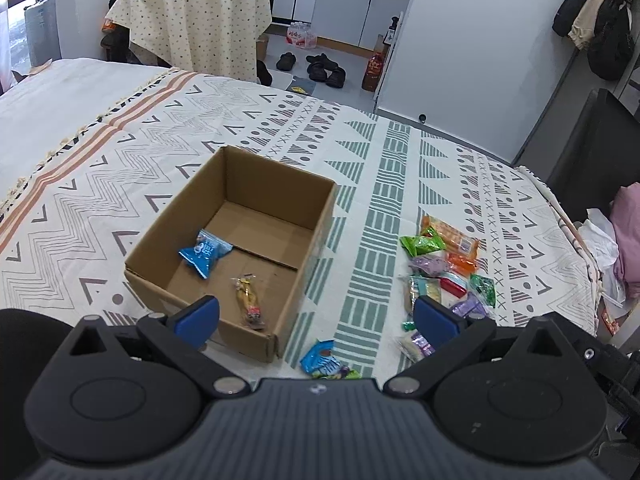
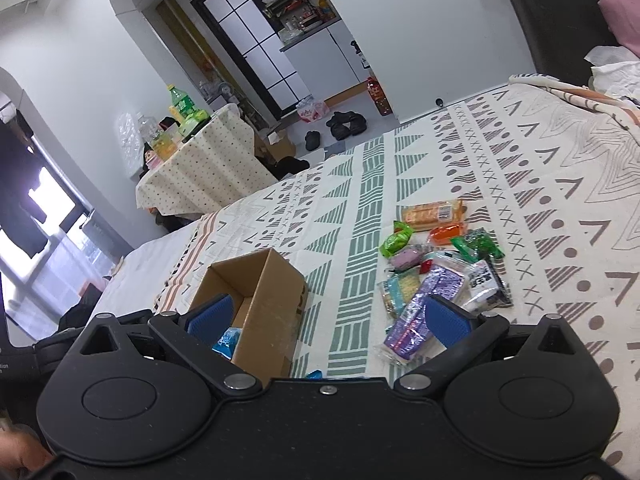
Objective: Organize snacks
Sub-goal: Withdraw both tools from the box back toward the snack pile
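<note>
Both grippers hang over the bed with their jaws spread wide and nothing between the blue pads. The left gripper [image 1: 316, 318] hovers above the near edge of the cardboard box [image 1: 280, 184], its left pad over the box's near wall and its right pad over the edge of the snack pile; it touches neither. Just beyond its body, a blue snack packet [image 1: 320, 360] lies on the patterned bedspread [image 1: 372, 216], outside the box near its corner.

The right gripper [image 2: 328, 320] is equally open and empty, tilted, with its left pad in front of the box [image 2: 276, 292] and its right pad in front of a long purple wrapper [image 2: 420, 316]; whether that pad touches the wrapper cannot be told.

Inside the box, which stands open-topped on the bedspread, lie two items: a clear-wrapped brownish stick snack [image 1: 250, 300] near the front wall and a blue pouch [image 1: 204, 252] leaning against the left wall. The rest of the floor is bare cardboard.

Right of the box, well apart from it, sits the loose snack pile [image 1: 444, 272]: purple, green, red and orange packets overlapping one another, with an orange cracker pack [image 1: 452, 236] at the far end and a green pouch [image 1: 422, 244] just beside it.

Farther off, past the foot of the bed, a round counter under a dotted cloth [image 1: 192, 20] carries bottles, and dark shoes [image 1: 320, 66] rest on the floor.
</note>
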`<state>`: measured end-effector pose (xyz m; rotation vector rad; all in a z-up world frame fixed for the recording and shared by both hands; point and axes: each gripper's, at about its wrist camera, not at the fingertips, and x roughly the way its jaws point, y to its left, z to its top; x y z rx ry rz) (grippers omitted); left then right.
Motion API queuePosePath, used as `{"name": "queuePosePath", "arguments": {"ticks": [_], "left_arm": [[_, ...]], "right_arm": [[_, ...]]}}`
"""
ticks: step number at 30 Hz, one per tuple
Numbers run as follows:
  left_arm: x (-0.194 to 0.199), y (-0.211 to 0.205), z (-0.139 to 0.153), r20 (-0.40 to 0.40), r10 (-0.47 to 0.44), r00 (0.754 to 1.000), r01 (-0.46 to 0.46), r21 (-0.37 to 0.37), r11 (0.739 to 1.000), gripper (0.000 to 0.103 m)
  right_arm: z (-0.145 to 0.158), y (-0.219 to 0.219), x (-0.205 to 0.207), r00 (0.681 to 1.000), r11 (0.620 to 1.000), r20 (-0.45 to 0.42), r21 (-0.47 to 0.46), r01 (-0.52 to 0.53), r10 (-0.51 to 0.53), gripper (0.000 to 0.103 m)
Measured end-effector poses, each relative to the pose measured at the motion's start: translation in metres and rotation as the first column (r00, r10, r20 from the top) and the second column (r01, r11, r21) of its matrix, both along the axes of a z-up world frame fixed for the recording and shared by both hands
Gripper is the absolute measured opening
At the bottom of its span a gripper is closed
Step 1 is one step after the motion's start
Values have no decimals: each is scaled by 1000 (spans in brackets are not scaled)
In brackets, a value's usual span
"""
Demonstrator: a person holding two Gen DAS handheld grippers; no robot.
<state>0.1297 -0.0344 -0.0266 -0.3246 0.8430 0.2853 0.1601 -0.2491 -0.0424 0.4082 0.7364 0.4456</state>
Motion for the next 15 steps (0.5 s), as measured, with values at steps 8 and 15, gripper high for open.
{"name": "queuePosePath", "arguments": {"ticks": [8, 15], "left_arm": [[0, -19, -5, 3, -1, 1000, 1, 6, 1000, 103], [7, -31, -15, -12, -4, 1000, 4, -3, 1000, 103]], "right_arm": [[-7, -21, 1, 1000, 1000, -23, 12, 20, -20, 103], [-13, -36, 5, 998, 999, -47, 31, 33, -32, 103]]}}
